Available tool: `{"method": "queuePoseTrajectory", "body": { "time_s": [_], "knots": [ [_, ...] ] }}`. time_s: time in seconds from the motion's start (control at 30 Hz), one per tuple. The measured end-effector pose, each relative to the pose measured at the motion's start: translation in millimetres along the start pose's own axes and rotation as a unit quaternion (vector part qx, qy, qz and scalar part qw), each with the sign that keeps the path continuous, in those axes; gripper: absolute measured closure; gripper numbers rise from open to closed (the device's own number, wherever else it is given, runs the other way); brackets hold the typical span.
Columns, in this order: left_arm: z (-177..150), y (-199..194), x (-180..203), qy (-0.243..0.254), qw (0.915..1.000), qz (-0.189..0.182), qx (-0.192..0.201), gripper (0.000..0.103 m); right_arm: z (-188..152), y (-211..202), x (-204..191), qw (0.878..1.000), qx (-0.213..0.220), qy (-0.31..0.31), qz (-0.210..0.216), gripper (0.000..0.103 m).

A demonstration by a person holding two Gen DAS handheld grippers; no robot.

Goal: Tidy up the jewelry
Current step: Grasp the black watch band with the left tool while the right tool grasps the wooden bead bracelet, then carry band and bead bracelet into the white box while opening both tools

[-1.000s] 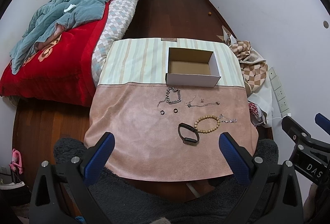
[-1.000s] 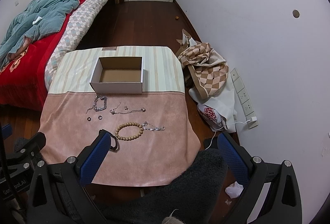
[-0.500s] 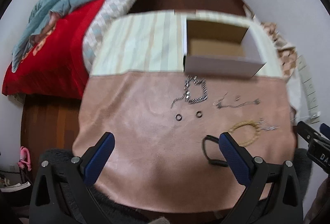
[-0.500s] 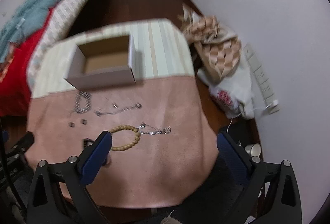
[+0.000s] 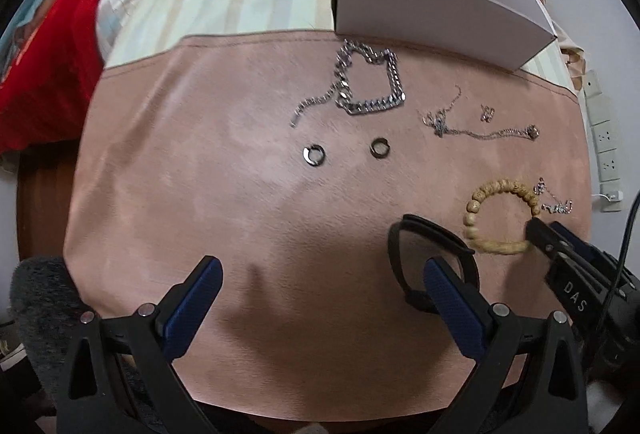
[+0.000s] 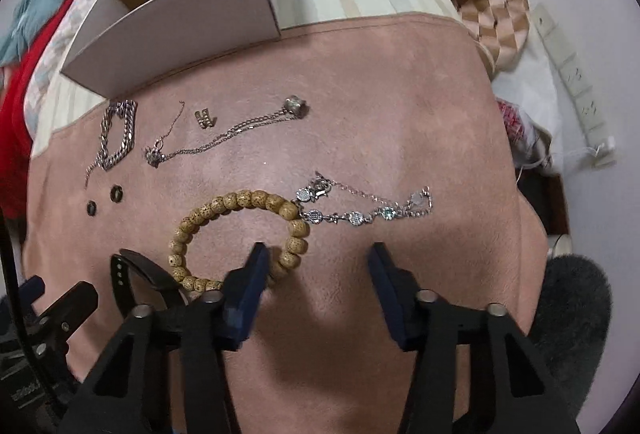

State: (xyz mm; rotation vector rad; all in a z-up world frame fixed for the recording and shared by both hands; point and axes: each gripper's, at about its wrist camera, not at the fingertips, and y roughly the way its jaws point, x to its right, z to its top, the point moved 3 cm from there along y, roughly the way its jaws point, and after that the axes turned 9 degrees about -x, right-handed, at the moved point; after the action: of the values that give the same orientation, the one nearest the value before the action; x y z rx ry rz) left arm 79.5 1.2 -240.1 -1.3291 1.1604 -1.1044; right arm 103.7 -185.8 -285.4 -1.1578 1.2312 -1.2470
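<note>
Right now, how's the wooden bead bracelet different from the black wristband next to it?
The wooden bead bracelet is a ring of tan, speckled round beads; the black wristband is a smooth, plain strap. The bracelet lies flat, while the wristband's loop stands partly on edge. Both lie on the pink cloth, near the open grippers.

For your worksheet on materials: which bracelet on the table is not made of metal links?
The wooden bead bracelet, a ring of tan beads beside the right gripper.
</note>
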Motion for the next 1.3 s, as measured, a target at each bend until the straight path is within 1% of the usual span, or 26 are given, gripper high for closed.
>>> {"method": "queuePoseTrajectory", "body": {
  "time_s": [0.03,0.07,0.17,0.2,0.23,0.27,0.3,0.33,0.4,0.47,0.5,0.57,0.63,0.73,0.77,0.9,1.1,1.13,1.23,1.3],
  "knots": [
    [-1,2,0,-0.001,1.0000,-0.007,-0.003,0.001,-3,1,0,1.000,-0.012,-0.011,-0.005,0.091],
    [-2,5,1,-0.001,0.9999,-0.015,-0.008,0.001,-6,2,1,1.000,-0.017,-0.011,0.002,0.094],
    [-6,12,8,0.008,0.9991,-0.038,-0.016,0.002,-17,-4,6,1.000,-0.025,-0.003,0.011,0.094],
    [-7,15,12,0.012,0.9987,-0.047,-0.019,0.004,-17,-9,12,1.000,-0.025,-0.002,0.012,0.094],
    [-8,19,14,0.015,0.9983,-0.053,-0.022,0.012,-19,-11,16,1.000,-0.025,-0.001,0.011,0.094],
    [-8,22,16,0.018,0.9981,-0.054,-0.025,0.024,-22,-13,18,1.000,-0.025,0.002,0.013,0.094],
    [-9,26,20,0.024,0.9976,-0.058,-0.030,0.030,-22,-17,18,1.000,-0.026,0.003,0.014,0.094],
    [-10,27,23,0.027,0.9973,-0.060,-0.032,0.039,-23,-18,19,1.000,-0.025,0.004,0.012,0.094],
    [-13,26,29,0.040,0.9979,-0.049,-0.017,0.052,-25,-20,22,1.000,-0.024,0.006,0.012,0.094],
    [-16,23,33,0.052,0.9976,-0.044,-0.008,0.088,-26,-21,22,1.000,-0.024,0.008,0.014,0.094],
    [-18,23,34,0.055,0.9973,-0.048,-0.007,0.093,-27,-21,22,1.000,-0.024,0.009,0.015,0.094],
    [-16,23,36,0.057,0.9972,-0.048,-0.001,0.097,-28,-22,22,1.000,-0.022,0.008,0.017,0.094],
    [-20,22,33,0.058,0.9972,-0.046,0.013,0.099,-26,-20,25,1.000,-0.021,0.008,0.020,0.094],
    [-21,18,25,0.058,0.9969,-0.047,0.024,0.102,-24,-23,22,1.000,-0.014,0.009,0.026,0.094],
    [-12,16,20,0.057,0.9969,-0.048,0.026,0.102,-25,-26,21,0.999,-0.009,0.010,0.031,0.094],
    [-10,-3,12,0.055,0.9961,-0.056,0.041,0.102,-22,-40,17,0.999,0.006,0.008,0.053,0.094],
    [-1,-30,-4,0.059,0.9933,-0.068,0.072,0.102,-15,-76,2,0.996,0.036,-0.013,0.085,0.094],
    [3,-34,-3,0.059,0.9927,-0.071,0.078,0.102,-13,-85,-2,0.995,0.042,-0.019,0.093,0.094],
    [15,-59,-4,0.064,0.9897,-0.080,0.100,0.102,-2,-108,-7,0.992,0.061,-0.032,0.104,0.094],
    [30,-71,5,0.069,0.9872,-0.083,0.117,0.102,12,-129,-12,0.990,0.077,-0.041,0.113,0.094]
  ]
}}
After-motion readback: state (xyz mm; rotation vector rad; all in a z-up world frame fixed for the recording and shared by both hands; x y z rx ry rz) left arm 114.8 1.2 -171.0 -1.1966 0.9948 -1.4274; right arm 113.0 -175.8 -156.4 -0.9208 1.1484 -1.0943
